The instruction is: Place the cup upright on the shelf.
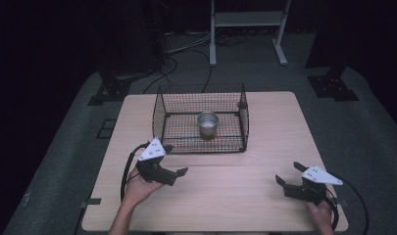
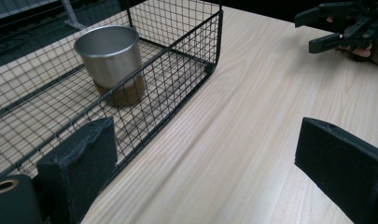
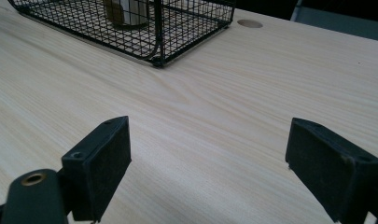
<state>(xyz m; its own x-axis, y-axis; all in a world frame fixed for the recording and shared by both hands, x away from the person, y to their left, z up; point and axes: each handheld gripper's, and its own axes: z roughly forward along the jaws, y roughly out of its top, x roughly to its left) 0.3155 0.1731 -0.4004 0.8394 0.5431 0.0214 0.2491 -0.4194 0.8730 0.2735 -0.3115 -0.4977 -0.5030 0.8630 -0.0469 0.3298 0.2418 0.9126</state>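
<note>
One wooden table [image 1: 264, 191] spreads under both my hands, pale and grained, with a dark floor around it. On its far half stands a black wire basket [image 1: 159, 115], open at the top, its near wall running just beyond my left hand. Inside the basket, on its mesh floor and toward the middle, a metal cup [image 1: 208, 124] stands upright with its mouth up; it touches none of the walls.

My left gripper [image 1: 175, 161] sits close to the basket's near left corner, its jaws standing wide apart with bare tabletop between them and nothing gripped. In the left gripper view the basket wall [image 2: 177, 70] runs just beside my left pad [image 2: 84, 163], and the cup [image 2: 113, 56] shows through the mesh, beyond that wall.

My right gripper [image 1: 287, 174] rests low at the near right part of the table, well apart from the basket and the cup. Its jaws are spread wide too, holding nothing; in the right gripper view plain wood [image 3: 210, 121] lies between the pads, and the basket's corner [image 3: 157, 56] stands farther off.
</note>
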